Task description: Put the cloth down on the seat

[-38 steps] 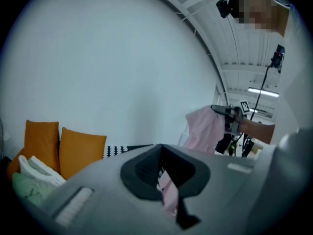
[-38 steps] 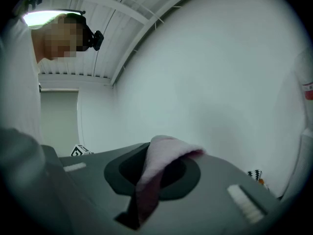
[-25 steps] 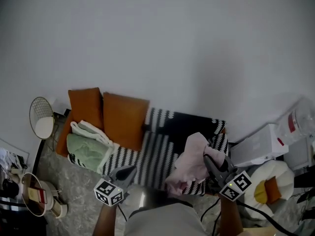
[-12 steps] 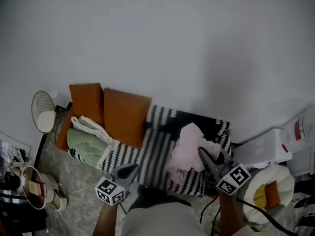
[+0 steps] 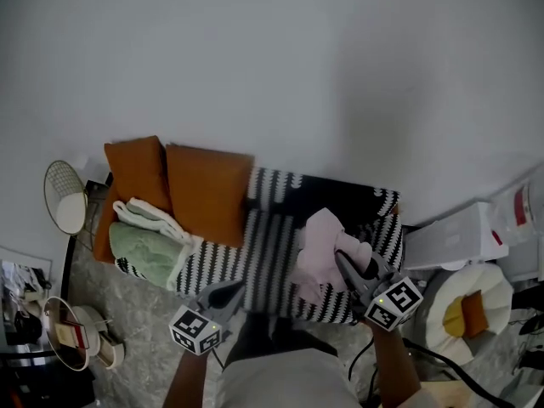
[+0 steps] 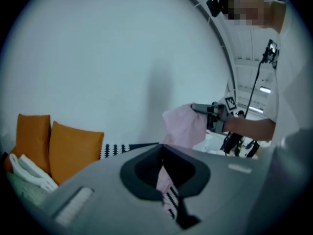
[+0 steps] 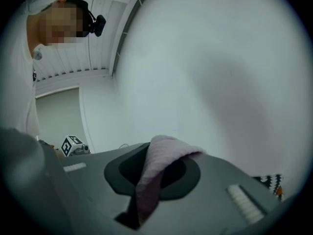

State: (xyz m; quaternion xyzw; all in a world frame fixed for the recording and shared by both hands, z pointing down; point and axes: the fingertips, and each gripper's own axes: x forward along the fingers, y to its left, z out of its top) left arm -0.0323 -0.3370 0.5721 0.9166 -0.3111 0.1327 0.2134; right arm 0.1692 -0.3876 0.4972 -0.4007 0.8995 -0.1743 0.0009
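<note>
Cloth (image 5: 320, 246), pink, hangs bunched above the right half of the striped sofa seat (image 5: 265, 249); lower folds may be touching the cover, contact not certain. Left end of seat: folded green-and-white blanket (image 5: 146, 249), orange cushions (image 5: 206, 192) behind it. Left tongs (image 5: 228, 291): pressed together, empty, near seat's front edge. Right tongs (image 5: 342, 260): pinching the cloth's upper fold. Step judged: cloth positioned over seat, release not yet made. Next move calls for lowering onto bare stripes, spreading the right tongs, lifting clear without snagging.
</note>
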